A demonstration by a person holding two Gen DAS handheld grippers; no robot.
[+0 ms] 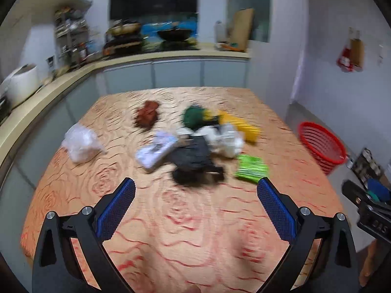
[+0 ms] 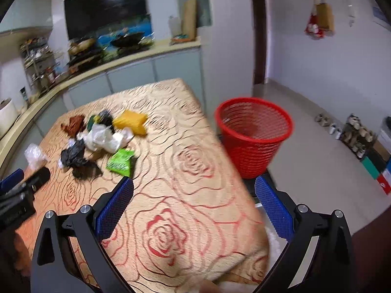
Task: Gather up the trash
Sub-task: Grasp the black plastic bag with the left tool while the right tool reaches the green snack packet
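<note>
Trash lies in a heap on the table (image 1: 195, 219): a black plastic bag (image 1: 195, 163), a green wrapper (image 1: 251, 168), a white bag (image 1: 227, 139), a yellow packet (image 1: 244, 124), a white box (image 1: 156, 151), a brown scrap (image 1: 147, 116) and a clear bag (image 1: 80, 144). My left gripper (image 1: 195, 195) is open and empty, just short of the black bag. My right gripper (image 2: 194, 195) is open and empty over the table's right edge (image 2: 234, 171). A red mesh basket (image 2: 254, 134) stands on the floor to the table's right. The green wrapper (image 2: 121, 162) lies nearest my right gripper.
A kitchen counter (image 1: 61, 78) with a stove and pots runs behind and to the left of the table. Shoes and boxes (image 2: 361, 139) line the floor by the right wall. The other gripper shows at the edge of each view (image 1: 366, 207).
</note>
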